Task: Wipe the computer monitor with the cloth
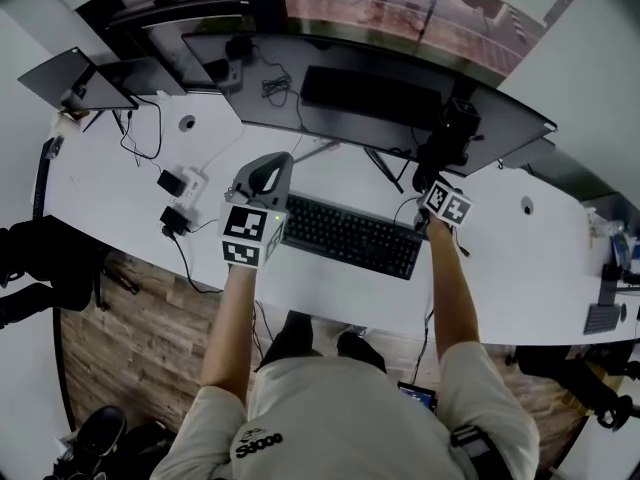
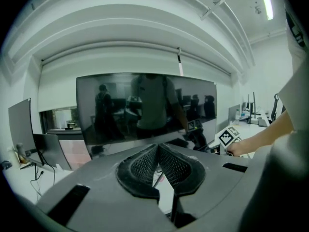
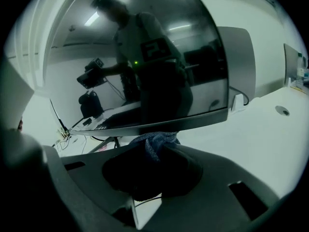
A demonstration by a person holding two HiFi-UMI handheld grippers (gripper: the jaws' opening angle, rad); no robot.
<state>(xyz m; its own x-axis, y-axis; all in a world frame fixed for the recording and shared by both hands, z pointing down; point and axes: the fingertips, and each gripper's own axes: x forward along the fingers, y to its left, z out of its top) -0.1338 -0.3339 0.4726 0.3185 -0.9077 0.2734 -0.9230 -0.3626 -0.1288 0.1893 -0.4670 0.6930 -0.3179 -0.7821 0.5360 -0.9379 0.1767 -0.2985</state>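
1. The right gripper has its fingers closed on a bunched blue-grey cloth, which sticks out past the fingertips.
2. In the right gripper view the cloth sits in the lower middle of the frame. Its top is at the bottom edge of the computer monitor; whether it presses on the glass cannot be told.
3. In the head view this gripper is up against the right part of the dark curved monitor, right of the frame's centre. The forearm reaches up to it from the lower right.
4. The left gripper has its fingers drawn together, tips meeting, with nothing between them.
5. The left gripper is held above the white worktop, left of centre in the head view. It points at the monitor from well back and is clear of the screen.
6. A black keyboard lies on the worktop in the middle of the head view, between the two grippers and below the monitor.
7. A second, smaller screen stands in the upper left of the head view, with cables and two small adapters on the worktop below it.
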